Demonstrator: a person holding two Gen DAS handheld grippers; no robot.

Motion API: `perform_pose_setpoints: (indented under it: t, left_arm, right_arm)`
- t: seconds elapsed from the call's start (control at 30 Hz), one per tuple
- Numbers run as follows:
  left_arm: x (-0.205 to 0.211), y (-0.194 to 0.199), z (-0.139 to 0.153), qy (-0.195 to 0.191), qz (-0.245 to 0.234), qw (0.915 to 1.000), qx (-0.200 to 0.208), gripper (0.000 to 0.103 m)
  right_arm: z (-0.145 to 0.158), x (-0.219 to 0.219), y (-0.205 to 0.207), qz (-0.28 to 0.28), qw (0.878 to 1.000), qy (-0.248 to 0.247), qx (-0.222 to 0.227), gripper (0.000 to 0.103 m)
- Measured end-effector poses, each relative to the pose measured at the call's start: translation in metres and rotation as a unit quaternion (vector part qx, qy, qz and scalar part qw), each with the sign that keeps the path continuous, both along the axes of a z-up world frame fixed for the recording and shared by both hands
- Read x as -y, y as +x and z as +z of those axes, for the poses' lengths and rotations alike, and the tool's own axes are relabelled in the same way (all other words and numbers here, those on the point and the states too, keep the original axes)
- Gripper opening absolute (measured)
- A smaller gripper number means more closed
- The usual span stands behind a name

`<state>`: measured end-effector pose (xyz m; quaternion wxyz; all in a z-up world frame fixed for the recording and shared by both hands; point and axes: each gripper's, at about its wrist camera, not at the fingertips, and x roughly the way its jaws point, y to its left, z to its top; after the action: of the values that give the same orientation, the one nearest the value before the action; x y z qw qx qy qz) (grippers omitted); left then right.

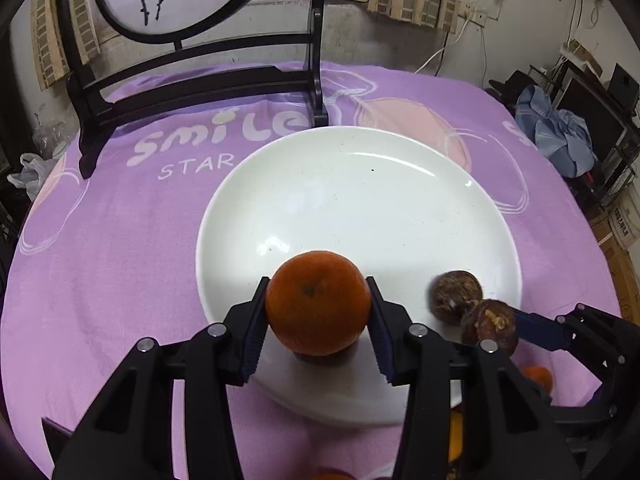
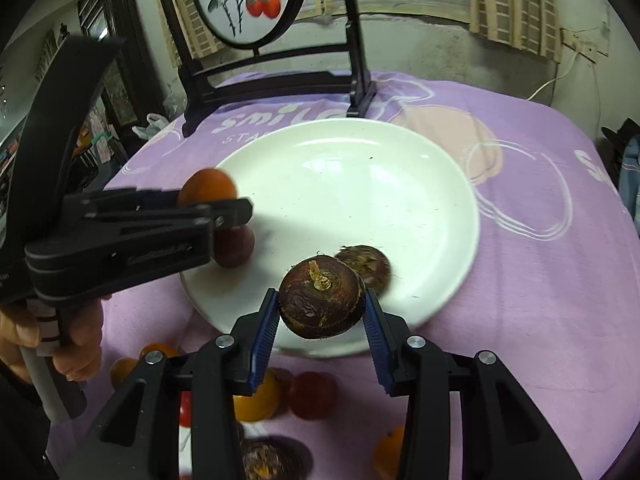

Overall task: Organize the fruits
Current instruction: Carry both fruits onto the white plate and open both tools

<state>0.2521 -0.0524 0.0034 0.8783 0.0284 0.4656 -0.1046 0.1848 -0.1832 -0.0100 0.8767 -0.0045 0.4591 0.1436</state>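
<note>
My left gripper is shut on an orange over the near left part of a white plate. In the right wrist view the left gripper holds the orange above a dark reddish round shape; whether that is a fruit or a reflection I cannot tell. My right gripper is shut on a brown rough-skinned fruit over the plate's near edge. A second brown fruit lies on the plate just behind it. The left wrist view shows both brown fruits, one held, one lying.
Several loose fruits lie on the purple cloth near the front: oranges, a yellow one, a red one, another brown one. A black wooden stand with a round painted screen stands behind the plate. A hand grips the left tool.
</note>
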Motion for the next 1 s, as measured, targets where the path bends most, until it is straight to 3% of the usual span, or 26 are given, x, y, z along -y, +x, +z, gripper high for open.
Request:
perform_pose_setpoints:
  t: [0.07,0.1,0.13,0.2,0.23,0.4,0.67,1.0]
  left_arm:
    - [0.000,0.006,-0.003,-0.003,0.000,0.9999,-0.010,0.045]
    - [0.000,0.008,-0.002,-0.003,0.002,1.0000,-0.008,0.047]
    - [0.001,0.009,-0.001,-0.003,0.003,1.0000,-0.005,0.056]
    - [0.000,0.008,0.003,-0.008,0.005,1.0000,0.001,0.069]
    - [0.000,0.006,0.006,-0.015,0.006,0.9999,0.006,0.070]
    - [-0.003,-0.013,0.022,-0.021,-0.001,0.9994,0.029,0.074]
    - [-0.019,-0.059,0.027,-0.038,0.004,0.9989,0.026,0.078]
    - [-0.043,-0.138,0.011,-0.052,0.010,0.9985,0.013,0.081]
  right_arm:
    - [-0.004,-0.003,0.004,0.000,1.000,-0.005,-0.004,0.044]
    - [-0.006,-0.004,0.006,-0.001,1.000,-0.006,-0.007,0.049]
    - [-0.007,-0.004,0.007,-0.002,1.000,-0.004,-0.008,0.057]
    - [-0.005,-0.002,0.004,-0.010,1.000,-0.003,-0.004,0.059]
    - [-0.003,0.000,0.001,-0.012,1.000,-0.002,-0.001,0.060]
    - [0.005,0.012,-0.014,-0.022,1.000,0.014,0.008,0.066]
    - [0.014,0.030,-0.055,-0.039,0.999,0.021,0.014,0.067]
    - [0.010,0.053,-0.122,-0.062,0.998,0.033,0.007,0.074]
